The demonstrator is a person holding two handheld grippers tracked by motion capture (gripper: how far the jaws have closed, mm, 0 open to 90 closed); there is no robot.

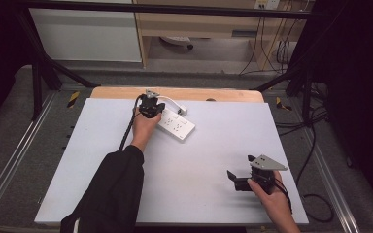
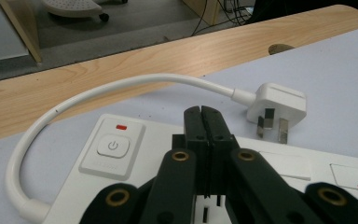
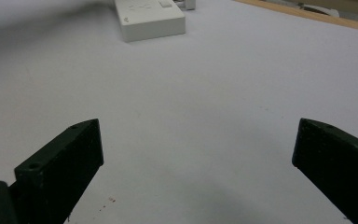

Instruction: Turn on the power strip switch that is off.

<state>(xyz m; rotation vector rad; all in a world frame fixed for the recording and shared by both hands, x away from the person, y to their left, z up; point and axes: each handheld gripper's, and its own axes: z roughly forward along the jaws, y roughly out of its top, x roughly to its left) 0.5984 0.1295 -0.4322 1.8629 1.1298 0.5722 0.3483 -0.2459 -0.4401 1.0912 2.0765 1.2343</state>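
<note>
The left gripper (image 2: 204, 112) is hovering over the white power strip (image 2: 168, 177) with its jaws clenched flat together and nothing between them; the tips are sitting just to the right of the power button (image 2: 113, 146), above the strip's top face, and whether they are touching that face cannot be told. The strip is lying near the far edge of the grey table top (image 1: 213, 160), beside the bare wooden band (image 2: 121, 65); its short white cable (image 2: 98, 91) is looping away ahead and to the left of the fingertips, ending in the white plug (image 2: 276, 105), which is resting on its side just ahead and to the right of them.

Likely risks, as a judgement: pressing down off-centre may be sliding the light strip toward the wooden band, since nothing is bracing it; a sideways drift of the closed tips may be missing the button or catching the cable loop; a forward push may be nudging the plug.

The right gripper (image 1: 243, 180) is resting well apart, near the table's near right corner, its jaws released wide with only bare table between them; the strip is lying far ahead of its fingertips in the right gripper view (image 3: 151, 18).

Open room: broad bare surface lies between the two grippers and to the near side of the strip; room is tightest beyond the left fingertips, where cable, plug and table edge are crowding together.
</note>
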